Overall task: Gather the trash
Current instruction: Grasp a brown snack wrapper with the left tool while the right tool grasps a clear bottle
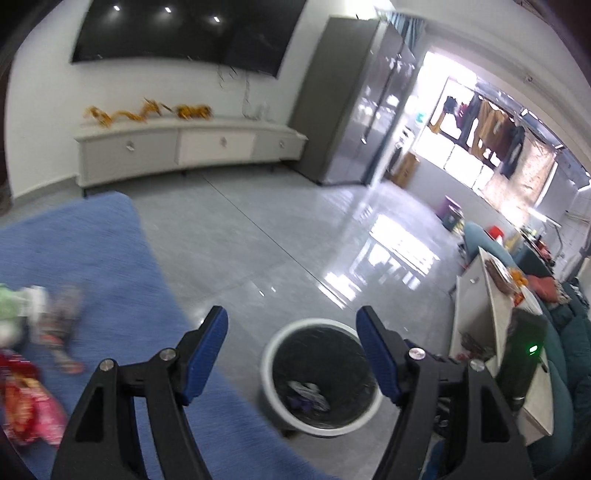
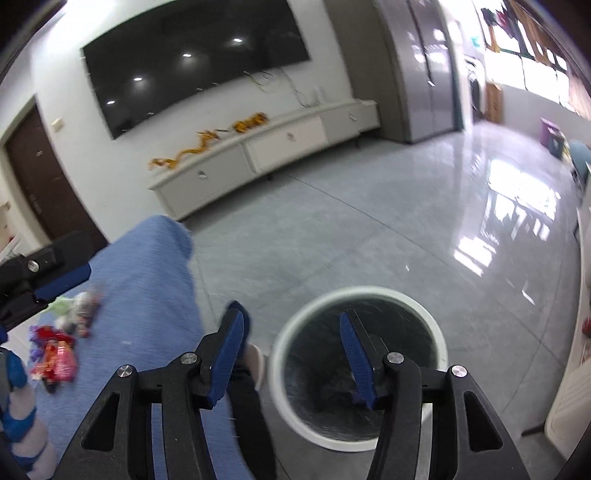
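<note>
A round white trash bin (image 1: 271, 373) with a black liner stands on the grey floor beside a blue-covered table (image 1: 92, 258); some crumpled trash (image 1: 306, 395) lies at its bottom. My left gripper (image 1: 291, 325) is open and empty, above the table edge and bin. My right gripper (image 2: 291, 325) is open and empty, just over the bin (image 2: 284, 339). Colourful wrappers (image 1: 26, 402) and other blurred trash (image 1: 55, 314) lie on the cloth at the left. In the right wrist view the wrappers (image 2: 55, 354) lie near the left gripper's fingers (image 2: 62, 282).
A white TV cabinet (image 1: 184, 147) with yellow ornaments stands under a wall TV (image 1: 184, 29). A grey cupboard (image 1: 354, 103) is behind. A white side table (image 1: 487, 314) and teal sofa (image 1: 554, 369) are at the right. A slippered foot (image 2: 255, 363) stands beside the bin.
</note>
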The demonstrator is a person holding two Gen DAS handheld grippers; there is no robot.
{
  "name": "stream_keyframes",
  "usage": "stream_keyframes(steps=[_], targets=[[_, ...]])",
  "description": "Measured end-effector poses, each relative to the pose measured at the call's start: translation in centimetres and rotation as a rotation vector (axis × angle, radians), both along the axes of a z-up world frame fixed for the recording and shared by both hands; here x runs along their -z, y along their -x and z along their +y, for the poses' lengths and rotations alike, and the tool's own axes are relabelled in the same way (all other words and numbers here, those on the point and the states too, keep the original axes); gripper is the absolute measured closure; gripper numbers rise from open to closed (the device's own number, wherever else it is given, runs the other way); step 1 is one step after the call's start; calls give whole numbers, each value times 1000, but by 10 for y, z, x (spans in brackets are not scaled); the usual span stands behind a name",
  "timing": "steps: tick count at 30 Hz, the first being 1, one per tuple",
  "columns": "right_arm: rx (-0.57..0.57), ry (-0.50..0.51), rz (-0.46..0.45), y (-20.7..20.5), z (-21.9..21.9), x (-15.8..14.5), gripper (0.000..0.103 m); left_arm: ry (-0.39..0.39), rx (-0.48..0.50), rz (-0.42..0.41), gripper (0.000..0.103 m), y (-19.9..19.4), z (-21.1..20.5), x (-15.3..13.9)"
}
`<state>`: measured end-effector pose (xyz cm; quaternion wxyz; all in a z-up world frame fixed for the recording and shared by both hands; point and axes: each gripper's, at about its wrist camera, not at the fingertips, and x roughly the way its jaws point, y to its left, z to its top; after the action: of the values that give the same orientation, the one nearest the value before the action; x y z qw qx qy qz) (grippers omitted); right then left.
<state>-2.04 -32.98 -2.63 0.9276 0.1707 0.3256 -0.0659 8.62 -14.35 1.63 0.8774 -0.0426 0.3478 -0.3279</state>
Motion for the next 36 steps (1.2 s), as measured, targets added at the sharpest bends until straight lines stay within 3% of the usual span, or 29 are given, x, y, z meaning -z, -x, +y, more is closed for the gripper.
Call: stream_keyframes(steps=[9, 16, 20, 25, 30, 36], targets=[[-185, 54, -63, -22, 88, -40, 51, -20, -186, -79, 33, 7, 124, -7], [-318, 61, -41, -48, 148, -35, 51, -34, -392, -36, 32, -13, 227, 11], [-403, 49, -15, -70, 182, -28, 51, -59, -498, 25, 33, -31, 280, 31], [-490, 36, 31, -98, 214, -14, 51, 1, -544, 181, 33, -59, 324, 64], [-554, 20, 84, -127, 236, 5, 51, 34, -552, 284, 33, -85, 339, 85], [-605, 13, 132, -152, 251, 24, 51, 26, -536, 347, 47, -95, 337, 105]])
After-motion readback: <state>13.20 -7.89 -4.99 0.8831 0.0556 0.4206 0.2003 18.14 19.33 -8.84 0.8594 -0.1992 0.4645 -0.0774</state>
